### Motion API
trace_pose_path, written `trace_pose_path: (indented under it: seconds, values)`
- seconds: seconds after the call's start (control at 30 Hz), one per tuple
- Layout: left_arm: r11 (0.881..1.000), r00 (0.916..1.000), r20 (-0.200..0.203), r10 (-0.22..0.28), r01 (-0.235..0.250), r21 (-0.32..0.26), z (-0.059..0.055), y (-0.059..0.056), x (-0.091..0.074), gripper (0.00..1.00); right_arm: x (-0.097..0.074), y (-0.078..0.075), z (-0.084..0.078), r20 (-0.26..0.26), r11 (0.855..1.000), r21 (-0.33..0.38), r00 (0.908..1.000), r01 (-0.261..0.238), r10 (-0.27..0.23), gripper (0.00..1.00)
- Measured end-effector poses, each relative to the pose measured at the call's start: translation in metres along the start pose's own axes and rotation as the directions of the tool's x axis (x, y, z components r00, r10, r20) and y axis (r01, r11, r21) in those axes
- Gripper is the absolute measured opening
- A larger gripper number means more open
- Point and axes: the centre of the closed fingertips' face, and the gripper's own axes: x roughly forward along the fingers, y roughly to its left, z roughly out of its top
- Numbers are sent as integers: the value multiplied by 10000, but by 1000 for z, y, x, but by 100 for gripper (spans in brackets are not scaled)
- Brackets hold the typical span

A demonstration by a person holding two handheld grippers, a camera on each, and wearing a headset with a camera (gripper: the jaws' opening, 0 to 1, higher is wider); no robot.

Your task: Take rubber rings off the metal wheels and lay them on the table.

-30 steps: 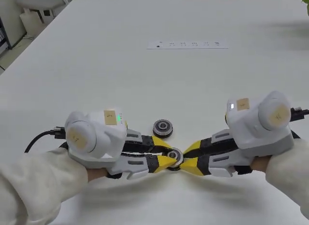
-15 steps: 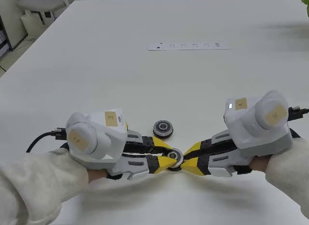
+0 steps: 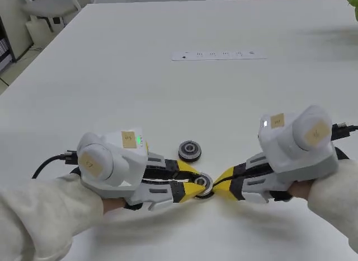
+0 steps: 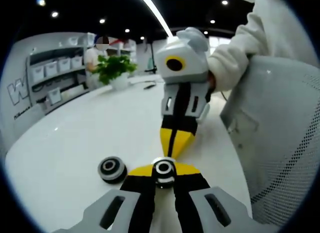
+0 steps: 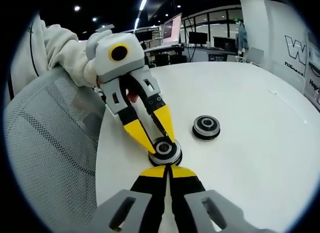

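The small silver metal wheel [image 3: 202, 183] we are working on sits low over the near edge of the white table [image 3: 112, 76], right in front of us, with its black rubber ring [image 5: 176, 154] not yet off. The left gripper [image 3: 193, 185] has its yellow-tipped jaws closed on the wheel from either side. We judge that this is to keep the hub steady and stop it turning or sliding while the ring is pulled.

The right gripper [image 3: 215, 185] comes in from the opposite side, nose to nose with the left. Its jaws are drawn almost together and its tips touch the wheel's rim. We cannot tell whether a lip of rubber is already caught between them. We think it meets the wheel head-on so that one gripper can anchor the wheel while the other peels the ring outward.

A second ringed metal wheel [image 3: 189, 150] lies flat on the table just beyond the gripper tips. It is apart from them and, by our reading, waits its turn. Well back, near the middle of the table, lies a flat white power strip [image 3: 218, 55].
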Motion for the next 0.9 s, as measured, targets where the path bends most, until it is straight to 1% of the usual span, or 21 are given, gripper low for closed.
trace_pose_path:
  seconds: [0.03,0.13,0.43,0.5,0.53,0.63,0.73,0.83,0.9]
  values:
    - [10000,10000,11,1,-1,-4,0,0,0,14,-1,0,0,32,9997,250,10000,-17,16,0]
    - [10000,10000,4,-5,5,-7,0,0,0,14,-1,-2,0,120,9977,669,9999,-62,54,0]
    - [10000,10000,-10,-31,31,29,0,0,0,14,-3,0,0,135,9958,915,9999,-75,63,0]
    - [10000,10000,-17,-29,29,35,0,0,0,14,-4,0,1,178,9945,1045,9998,-96,78,0]
    - [10000,10000,-23,-31,31,43,0,0,0,14,-4,0,2,240,9922,1236,9997,-129,100,0]
    - [10000,10000,-15,-33,33,43,0,0,0,14,-4,-1,1,319,9882,1519,9994,-186,139,0]
    - [10000,10000,-10,-39,39,46,0,0,0,14,-4,0,2,347,9869,1601,9993,-215,162,0]
    - [10000,10000,13,-45,45,43,0,0,0,14,-5,0,2,432,9816,1888,9989,-285,207,0]
    - [10000,10000,37,-55,55,37,0,0,0,14,-5,1,2,457,9802,1958,9987,-305,219,0]
